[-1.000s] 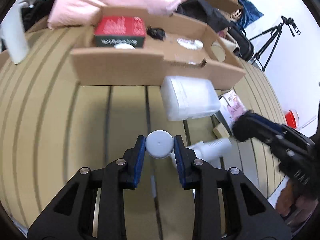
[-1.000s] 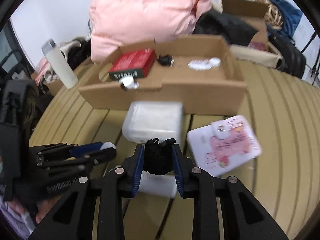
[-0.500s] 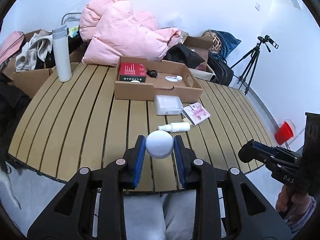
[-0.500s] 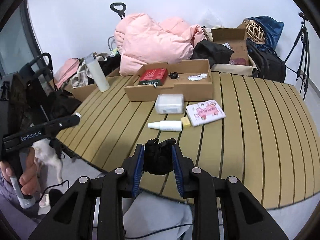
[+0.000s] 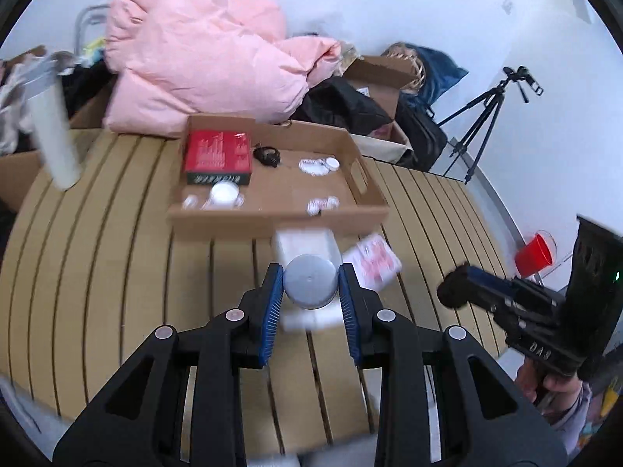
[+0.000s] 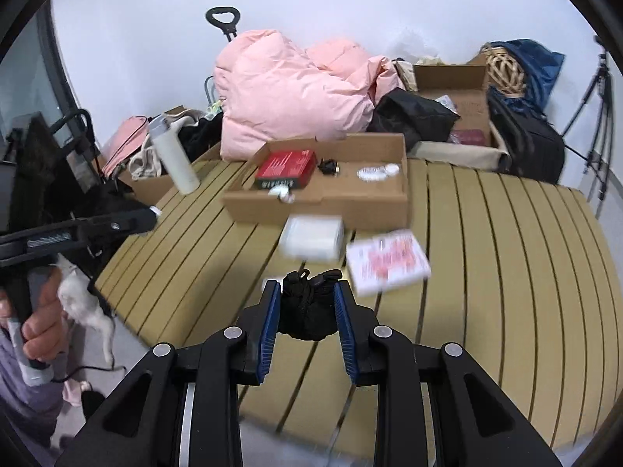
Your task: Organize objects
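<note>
Left wrist view: left gripper (image 5: 310,287) clamps a round white jar (image 5: 310,281) above the slatted table (image 5: 117,272), short of the cardboard tray (image 5: 280,210); "DAS" partly legible on the other handle.

Right wrist view: right gripper (image 6: 306,304) grips a black bundle (image 6: 308,307); red box (image 6: 286,169) lettering blurred.

Your left gripper (image 5: 310,290) and right gripper (image 6: 307,303) are black with blue ribbed pads (image 5: 271,305), silver screws; lavender sleeves, bare skin.
</note>
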`<state>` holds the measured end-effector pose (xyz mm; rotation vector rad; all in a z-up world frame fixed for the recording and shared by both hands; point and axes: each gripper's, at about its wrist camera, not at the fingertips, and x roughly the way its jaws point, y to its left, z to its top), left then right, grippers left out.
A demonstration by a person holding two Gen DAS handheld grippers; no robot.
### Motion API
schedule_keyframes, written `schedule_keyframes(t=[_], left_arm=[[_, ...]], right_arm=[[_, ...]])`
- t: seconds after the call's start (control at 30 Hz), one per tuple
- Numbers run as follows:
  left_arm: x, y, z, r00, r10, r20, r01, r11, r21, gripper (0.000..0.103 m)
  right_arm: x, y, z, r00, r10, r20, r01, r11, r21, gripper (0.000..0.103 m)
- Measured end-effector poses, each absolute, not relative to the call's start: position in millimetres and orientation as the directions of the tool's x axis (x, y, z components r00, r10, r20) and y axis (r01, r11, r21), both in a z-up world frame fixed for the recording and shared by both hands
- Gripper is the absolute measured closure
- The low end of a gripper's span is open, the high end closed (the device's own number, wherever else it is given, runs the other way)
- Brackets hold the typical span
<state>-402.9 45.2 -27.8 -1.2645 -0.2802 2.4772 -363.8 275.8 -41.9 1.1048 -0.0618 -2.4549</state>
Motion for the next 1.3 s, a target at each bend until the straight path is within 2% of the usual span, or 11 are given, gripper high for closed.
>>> schedule_keyframes(t=[0.2,0.4,0.5,0.53,0.57,0.6,0.63,0.9,1.03,1.2,1.3], left_arm=[[-552,73,-75,-0.464,0.307,-0.831,-0.168,-0.951,-0.258,0.078],[-640,93,-136,-0.365,0.244,-0.898,-0.152,-0.968,-0.201,0.077],[-653,97,-146,-0.367,0.203,-0.908,-0.155,-0.976,-0.155,0.073],[-655,96,-147,-0.371,0.200,-0.907,-0.152,-0.977,-0.153,0.070],[-655,94,-145,-0.382,0.204,-0.902,-0.149,-0.976,-0.158,0.069],[-653,92,-141,-0.392,0.213,-0.895,-0.151,-0.975,-0.166,0.068],[-652,89,-136,-0.400,0.218,-0.890,-0.153,-0.973,-0.170,0.066],[-571,63,-32,-0.538,0.215,-0.815,-0.189,-0.973,-0.132,0.053],[-476,39,40,-0.628,0.313,-0.712,-0.253,-0.948,-0.193,0.028],[-367,20,83,-0.690,0.305,-0.656,-0.289,-0.947,-0.136,0.023],[-321,17,94,-0.723,0.264,-0.638,-0.279,-0.957,-0.080,0.013]], right_arm=[[-538,255,-61,-0.502,-0.395,-0.769,0.327,-0.910,0.254,0.072],[-669,233,-121,-0.409,-0.337,-0.848,0.202,-0.940,0.276,0.072],[-701,225,-147,-0.368,-0.294,-0.882,0.183,-0.953,0.241,0.067],[-706,224,-151,-0.363,-0.285,-0.887,0.174,-0.956,0.236,0.058],[-705,225,-151,-0.376,-0.289,-0.880,0.169,-0.956,0.242,0.051],[-705,226,-149,-0.391,-0.295,-0.872,0.167,-0.954,0.247,0.030],[-702,227,-145,-0.408,-0.303,-0.861,0.170,-0.952,0.255,0.019],[-628,245,-50,-0.500,-0.331,-0.800,0.250,-0.940,0.232,0.019],[-558,262,3,-0.568,-0.295,-0.768,0.284,-0.946,0.154,0.019],[-440,290,53,-0.656,-0.224,-0.721,0.279,-0.959,0.045,0.019],[-366,298,74,-0.702,-0.206,-0.682,0.288,-0.958,-0.007,0.019]])
